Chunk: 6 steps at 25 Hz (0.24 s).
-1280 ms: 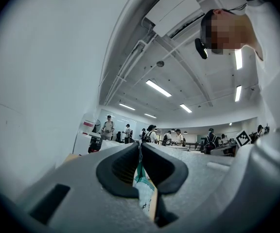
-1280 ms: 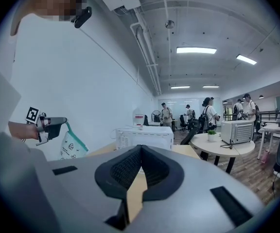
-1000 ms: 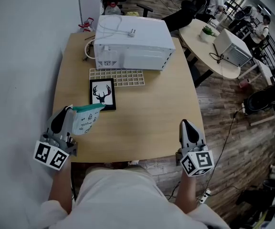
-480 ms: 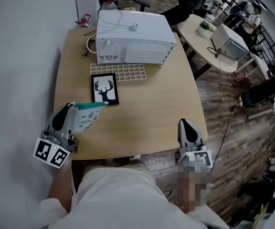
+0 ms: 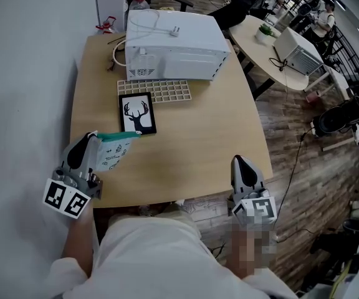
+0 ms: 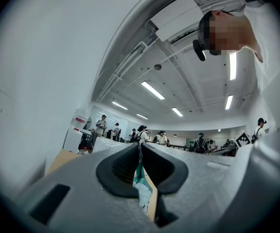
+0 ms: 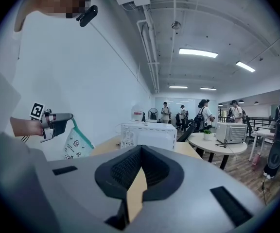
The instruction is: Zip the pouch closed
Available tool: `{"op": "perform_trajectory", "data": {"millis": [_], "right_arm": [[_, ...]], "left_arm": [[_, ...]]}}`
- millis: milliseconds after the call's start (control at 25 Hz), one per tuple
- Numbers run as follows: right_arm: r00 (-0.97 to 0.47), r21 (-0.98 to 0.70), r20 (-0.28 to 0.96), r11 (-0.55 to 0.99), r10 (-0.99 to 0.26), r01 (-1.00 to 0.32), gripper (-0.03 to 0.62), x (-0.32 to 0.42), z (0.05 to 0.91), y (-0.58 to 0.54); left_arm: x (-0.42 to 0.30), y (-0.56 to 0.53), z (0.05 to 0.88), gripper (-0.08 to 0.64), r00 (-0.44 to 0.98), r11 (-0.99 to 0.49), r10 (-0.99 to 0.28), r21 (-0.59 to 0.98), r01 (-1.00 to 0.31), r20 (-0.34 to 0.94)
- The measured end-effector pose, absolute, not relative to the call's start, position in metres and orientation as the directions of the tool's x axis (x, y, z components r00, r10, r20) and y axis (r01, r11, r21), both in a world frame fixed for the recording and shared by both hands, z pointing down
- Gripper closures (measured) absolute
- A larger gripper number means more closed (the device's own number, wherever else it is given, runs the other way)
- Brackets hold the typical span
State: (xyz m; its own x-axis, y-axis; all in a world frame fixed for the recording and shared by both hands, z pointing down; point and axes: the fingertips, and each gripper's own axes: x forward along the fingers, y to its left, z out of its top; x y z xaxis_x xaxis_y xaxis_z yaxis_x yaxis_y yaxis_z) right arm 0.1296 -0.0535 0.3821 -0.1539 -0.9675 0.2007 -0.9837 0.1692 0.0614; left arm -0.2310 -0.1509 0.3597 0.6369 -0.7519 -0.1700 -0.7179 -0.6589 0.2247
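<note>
The pouch [image 5: 113, 151] is white with small prints and a teal zip edge. It hangs over the table's near left corner. My left gripper [image 5: 93, 137] is shut on its top edge, and in the left gripper view the pouch [image 6: 143, 191] shows pinched between the shut jaws [image 6: 140, 147]. My right gripper [image 5: 236, 160] is over the table's near right edge, shut with nothing in it. In the right gripper view its jaws [image 7: 140, 148] meet. Far to the left there, the pouch [image 7: 77, 142] dangles from the left gripper [image 7: 70, 116].
On the wooden table [image 5: 198, 142] a white microwave oven [image 5: 174, 45] stands at the far end. In front of it lie a white grid tray [image 5: 154, 91] and a framed deer picture [image 5: 136, 113]. A wall runs along the left. A round table [image 5: 273, 55] stands to the right.
My right gripper has drifted a little to the left along the table's near edge, still shut. The left gripper and the pouch have kept their place.
</note>
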Motion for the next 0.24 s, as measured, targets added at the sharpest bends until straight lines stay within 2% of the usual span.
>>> {"op": "perform_trajectory", "data": {"millis": [240], "right_arm": [[-0.172,0.065,0.205,0.189,-0.963,-0.980,0.591,0.1265,0.3830,-0.0593]], "left_arm": [[-0.2266,-0.1534,0.3596,0.535,0.645,-0.664,-0.747,0.221,-0.714,-0.163]]}}
